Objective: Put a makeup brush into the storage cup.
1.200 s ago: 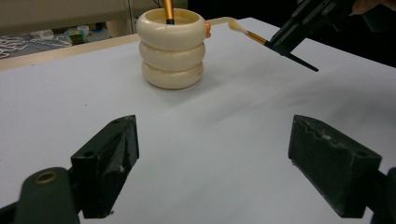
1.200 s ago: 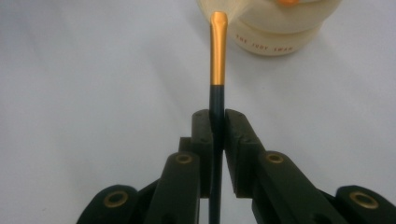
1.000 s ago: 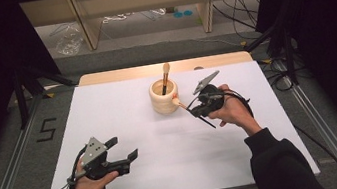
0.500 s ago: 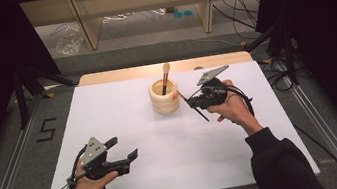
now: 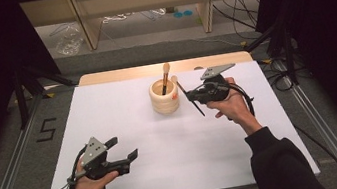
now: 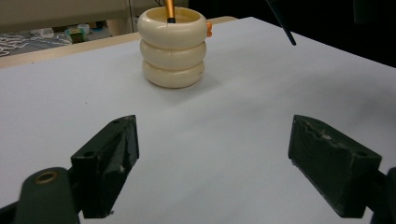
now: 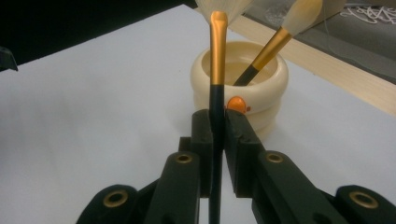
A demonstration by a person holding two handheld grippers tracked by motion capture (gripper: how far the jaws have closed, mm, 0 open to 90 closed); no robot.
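Note:
A cream ringed cup (image 5: 164, 96) stands at the middle back of the white table (image 5: 123, 106), with one gold-and-black brush (image 5: 165, 77) upright in it. My right gripper (image 5: 193, 97) hovers just right of the cup, shut on a second brush (image 5: 201, 111) by its black handle, bristles slanting up toward the cup's rim. The right gripper view has the jaws pinching that handle (image 7: 217, 56), with the cup (image 7: 261, 93) right behind. My left gripper (image 5: 123, 149) rests near the front left, open, nothing between its jaws; the cup (image 6: 173, 46) lies ahead of it.
A wooden strip (image 5: 118, 75) runs along the table's far edge. Metal rails (image 5: 11, 168) flank the table on both sides. Beyond the table are wooden shelf legs and cables on the floor. A small orange mark (image 7: 236, 103) sits on the cup's side.
My right hand has shifted slightly up and to the right with the brush, tilting it so the bristles point nearer the cup. The left hand has stayed put.

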